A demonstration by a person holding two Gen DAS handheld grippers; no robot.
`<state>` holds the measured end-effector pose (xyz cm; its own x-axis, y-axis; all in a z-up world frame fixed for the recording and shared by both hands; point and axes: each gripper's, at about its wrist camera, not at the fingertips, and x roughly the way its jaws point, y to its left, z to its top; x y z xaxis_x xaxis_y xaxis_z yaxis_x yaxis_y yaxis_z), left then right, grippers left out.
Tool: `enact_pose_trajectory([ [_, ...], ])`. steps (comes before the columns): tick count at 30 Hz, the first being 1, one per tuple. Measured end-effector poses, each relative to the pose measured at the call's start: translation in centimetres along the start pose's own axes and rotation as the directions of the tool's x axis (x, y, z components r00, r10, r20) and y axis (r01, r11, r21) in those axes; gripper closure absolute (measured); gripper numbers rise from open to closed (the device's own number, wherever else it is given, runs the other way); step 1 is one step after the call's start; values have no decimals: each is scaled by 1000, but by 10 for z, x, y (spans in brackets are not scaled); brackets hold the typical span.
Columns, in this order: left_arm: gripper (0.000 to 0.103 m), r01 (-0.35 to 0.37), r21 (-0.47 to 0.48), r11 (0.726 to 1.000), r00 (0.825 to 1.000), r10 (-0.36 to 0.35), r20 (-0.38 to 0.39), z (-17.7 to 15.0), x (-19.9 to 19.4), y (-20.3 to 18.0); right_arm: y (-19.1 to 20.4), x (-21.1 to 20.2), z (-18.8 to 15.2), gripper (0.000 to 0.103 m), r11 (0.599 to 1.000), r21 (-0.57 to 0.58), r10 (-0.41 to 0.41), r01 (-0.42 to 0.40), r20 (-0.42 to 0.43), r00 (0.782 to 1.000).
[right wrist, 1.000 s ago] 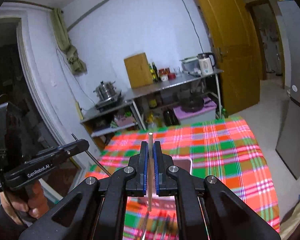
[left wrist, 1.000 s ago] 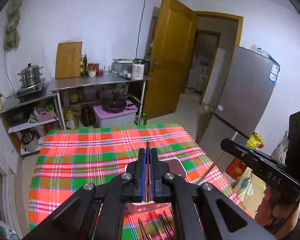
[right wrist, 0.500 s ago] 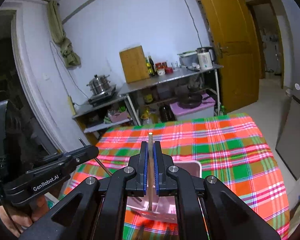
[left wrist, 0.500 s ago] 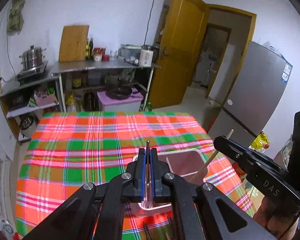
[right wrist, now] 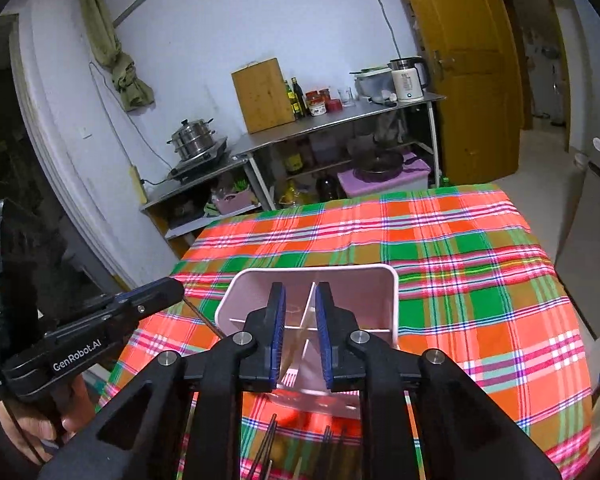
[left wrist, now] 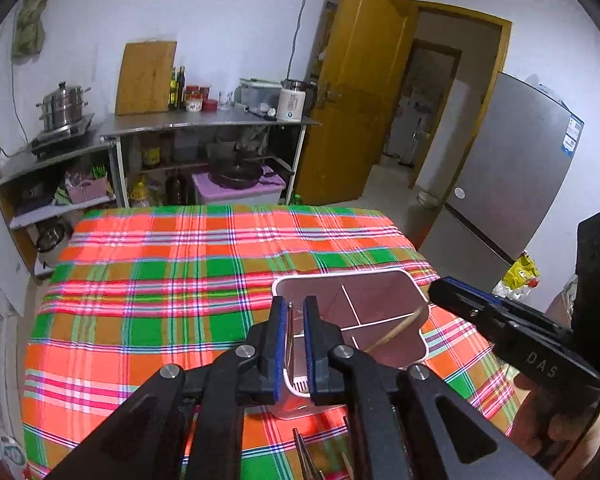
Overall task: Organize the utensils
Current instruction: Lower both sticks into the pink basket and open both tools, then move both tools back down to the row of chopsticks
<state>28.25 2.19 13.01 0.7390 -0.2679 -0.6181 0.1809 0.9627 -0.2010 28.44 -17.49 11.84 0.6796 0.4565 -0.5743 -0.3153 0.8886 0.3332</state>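
Note:
A pink divided holder [left wrist: 372, 292] [right wrist: 360, 300] stands on the plaid tablecloth [left wrist: 160, 280], and both grippers hang just over its near rim. The jaws of my left gripper [left wrist: 294, 304] are opening. A thin metal chopstick [left wrist: 289, 332] still stands between them, against the left pad with a gap on its other side. In the right wrist view its dark tip [right wrist: 204, 316] pokes out of that gripper [right wrist: 172, 286]. The jaws of my right gripper [right wrist: 300, 292] [left wrist: 440, 292] are opening too. A wooden chopstick [left wrist: 396, 330] slants free into a holder compartment.
Several loose utensils [left wrist: 304, 452] [right wrist: 268, 440] lie on the cloth just in front of the holder, under the grippers. Beyond the table stand a steel kitchen shelf [left wrist: 204, 124], a wooden door [left wrist: 356, 120] and a grey fridge [left wrist: 512, 184]. A hand [right wrist: 32, 428] holds the left gripper.
Both grippers have come down close over the holder. Both pairs of jaws have parted. The wooden chopstick has slipped out of the right gripper and tipped into the holder.

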Motion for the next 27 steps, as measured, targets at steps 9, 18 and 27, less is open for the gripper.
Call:
enact_pose_trajectory([
  [9,88,-1,21,1000,996,-1,87,-7,-49,-9,4,-47,-5,86,1000,-20,-12,14,73,997],
  [18,88,8,16,1000,995,-10,101,-68,-84,-11,8,-86,-52,86,998,-51,-23,26,63,998],
  [27,88,8,7,1000,1000,-9,26,-131,-82,-13,2,-101,-98,86,998,-43,-39,40,24,999],
])
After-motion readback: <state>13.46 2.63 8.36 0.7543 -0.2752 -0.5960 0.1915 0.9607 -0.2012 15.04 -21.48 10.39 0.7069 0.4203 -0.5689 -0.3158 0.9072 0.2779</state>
